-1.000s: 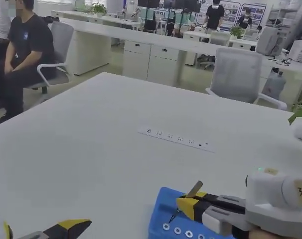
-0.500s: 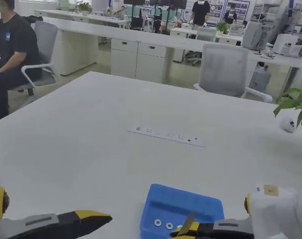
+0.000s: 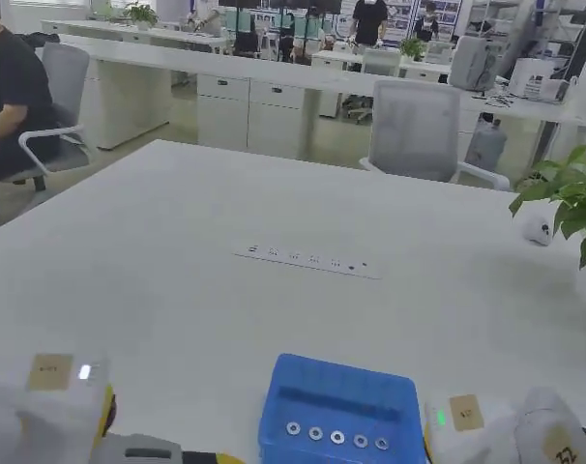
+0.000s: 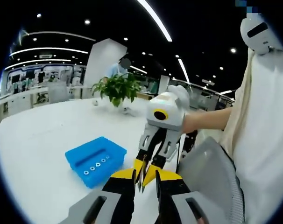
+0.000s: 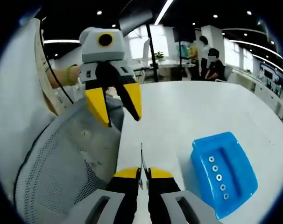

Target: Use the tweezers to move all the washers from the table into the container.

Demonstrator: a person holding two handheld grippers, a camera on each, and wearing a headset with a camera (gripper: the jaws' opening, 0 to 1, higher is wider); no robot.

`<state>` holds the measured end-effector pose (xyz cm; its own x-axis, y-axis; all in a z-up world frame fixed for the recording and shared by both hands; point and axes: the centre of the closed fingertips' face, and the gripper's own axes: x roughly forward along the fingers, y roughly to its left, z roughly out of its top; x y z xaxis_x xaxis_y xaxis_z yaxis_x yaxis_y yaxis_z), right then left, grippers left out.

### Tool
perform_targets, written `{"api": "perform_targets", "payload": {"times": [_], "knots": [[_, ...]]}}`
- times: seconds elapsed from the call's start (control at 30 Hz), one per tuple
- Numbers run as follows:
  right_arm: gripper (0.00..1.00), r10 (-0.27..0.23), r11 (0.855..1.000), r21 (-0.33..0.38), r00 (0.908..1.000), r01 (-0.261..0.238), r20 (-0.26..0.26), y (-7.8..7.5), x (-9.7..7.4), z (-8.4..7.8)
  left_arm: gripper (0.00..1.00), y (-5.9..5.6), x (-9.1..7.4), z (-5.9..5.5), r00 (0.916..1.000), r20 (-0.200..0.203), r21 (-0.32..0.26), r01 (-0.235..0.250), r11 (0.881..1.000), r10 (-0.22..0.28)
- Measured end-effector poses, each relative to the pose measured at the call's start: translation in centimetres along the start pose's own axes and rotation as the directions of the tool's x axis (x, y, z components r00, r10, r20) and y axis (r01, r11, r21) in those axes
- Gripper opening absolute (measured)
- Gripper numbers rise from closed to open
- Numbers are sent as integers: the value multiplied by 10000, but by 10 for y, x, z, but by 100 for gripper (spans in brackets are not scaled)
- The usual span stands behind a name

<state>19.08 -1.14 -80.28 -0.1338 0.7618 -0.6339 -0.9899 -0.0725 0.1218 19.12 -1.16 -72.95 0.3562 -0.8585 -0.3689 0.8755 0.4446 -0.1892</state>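
Right hand-held gripper [image 5: 142,176] is clenched on the tweezers [image 5: 142,161]. The left hand-held gripper [image 5: 121,116] is released, jaws spread, carrying nothing.

Change vs a second ago: the tweezers were down over the washers [image 3: 337,437] in the container [image 3: 341,382]. Now both are pulled back to the near edge, at 7 and 5 o'clock in the head view, facing each other off the desk [image 3: 225,319]. I can't make out any washer on the tweezer tips.

The container sits at 6 o'clock in the head view and at 4 o'clock from my right jaws. Five washers lie inside in one row along its near side.

My read: the last drop is done and the job is likely finished, though the desk right under my hands is hidden.

Tweezers: the long axis is in line with the right jaws, tips pointing to 12 in the right gripper view, toward the left hand-held gripper. The washer row and the container's long axis both run 9 to 3 in the head view.
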Motion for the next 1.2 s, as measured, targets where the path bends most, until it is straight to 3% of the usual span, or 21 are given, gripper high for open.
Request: {"api": "perform_targets", "payload": {"times": [0.13,0.2,0.33,0.4,0.6,0.73,0.93,1.03,1.13,1.2], "knots": [[3,256,9997,49,9996,-257,87,9,2,4,13,-7,10,6,9989,-211,454,422,9981,-413],[3,279,9996,-4,9995,-279,135,11,2,7,12,-7,12,2,9954,-862,1248,524,9908,-418],[3,254,9996,-97,9995,-253,168,11,0,11,9,-6,15,-3,9873,-1522,1825,730,9805,-452],[3,258,9996,-118,9994,-255,238,12,-1,14,7,-6,15,-3,9866,-1553,1842,789,9797,-502],[3,70,9979,-642,9995,-89,-305,13,0,8,0,-7,16,-2,9805,-1861,2268,1047,9683,-624],[3,-126,9959,-905,9975,63,-692,11,-1,1,0,-11,20,-8,9682,-2378,2688,1428,9526,-780],[4,-463,9960,-809,9921,370,-1163,5,0,-15,0,-9,29,-20,9502,-2978,2730,1770,9456,-919],[4,-606,9964,-678,9889,518,-1358,2,0,-24,0,-5,31,-31,9325,-3515,2865,1911,9388,-826],[4,-745,9960,-605,9850,658,-1557,1,1,-32,0,-1,32,-44,9119,-4046,2742,1926,9422,-687],[5,-768,9959,-590,9839,680,-1615,2,3,-36,0,0,33,-51,9030,-4237,2609,1971,9450,-714]]}}
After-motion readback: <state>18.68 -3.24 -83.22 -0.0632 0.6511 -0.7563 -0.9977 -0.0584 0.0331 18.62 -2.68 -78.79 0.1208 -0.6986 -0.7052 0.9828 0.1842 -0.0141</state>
